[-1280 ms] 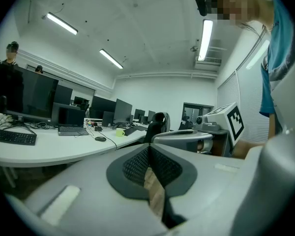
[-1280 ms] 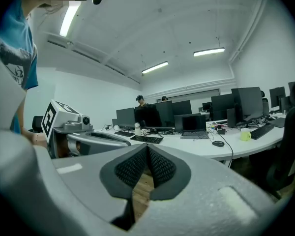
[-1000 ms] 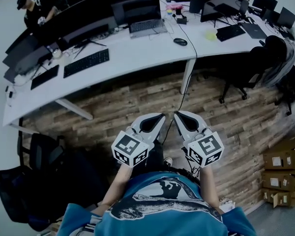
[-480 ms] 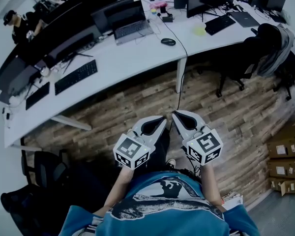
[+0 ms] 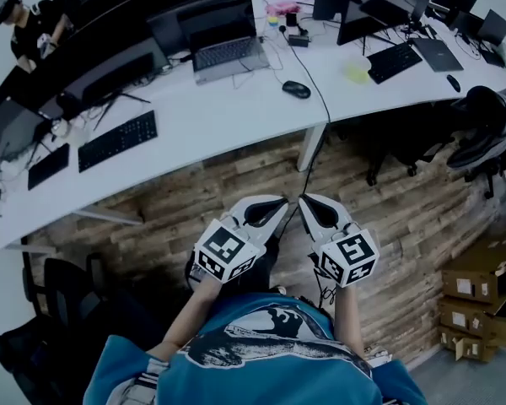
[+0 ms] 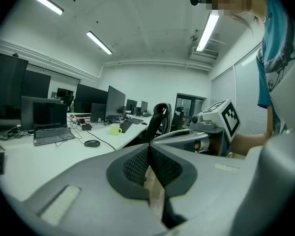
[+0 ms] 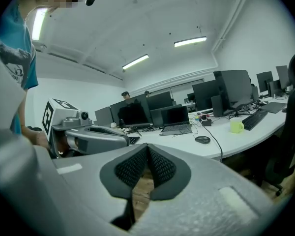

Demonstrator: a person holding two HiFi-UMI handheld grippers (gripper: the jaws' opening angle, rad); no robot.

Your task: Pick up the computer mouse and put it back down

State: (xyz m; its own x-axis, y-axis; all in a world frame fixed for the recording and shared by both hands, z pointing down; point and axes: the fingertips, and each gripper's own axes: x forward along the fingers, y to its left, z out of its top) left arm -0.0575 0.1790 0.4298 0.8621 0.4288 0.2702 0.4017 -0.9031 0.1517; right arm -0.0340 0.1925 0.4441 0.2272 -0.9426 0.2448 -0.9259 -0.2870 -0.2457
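A black computer mouse (image 5: 296, 89) lies on the long white desk (image 5: 202, 121), its cable running back toward the monitors; it also shows far off as the mouse (image 6: 92, 143) and the mouse (image 7: 202, 139). My left gripper (image 5: 280, 207) and right gripper (image 5: 305, 204) hang side by side over the wooden floor, well short of the desk. Both are shut, pads pressed together with nothing between them. Each gripper view shows the other gripper alongside.
A laptop (image 5: 222, 51), keyboards (image 5: 116, 140), several monitors and a yellow-green mug (image 5: 357, 72) sit on the desk. Office chairs (image 5: 482, 129) stand to the right, cardboard boxes (image 5: 475, 294) at lower right. A person (image 5: 27, 24) sits at the far left.
The desk and mouse have shifted closer in the head view as I walk forward. Both grippers stay side by side and shut.
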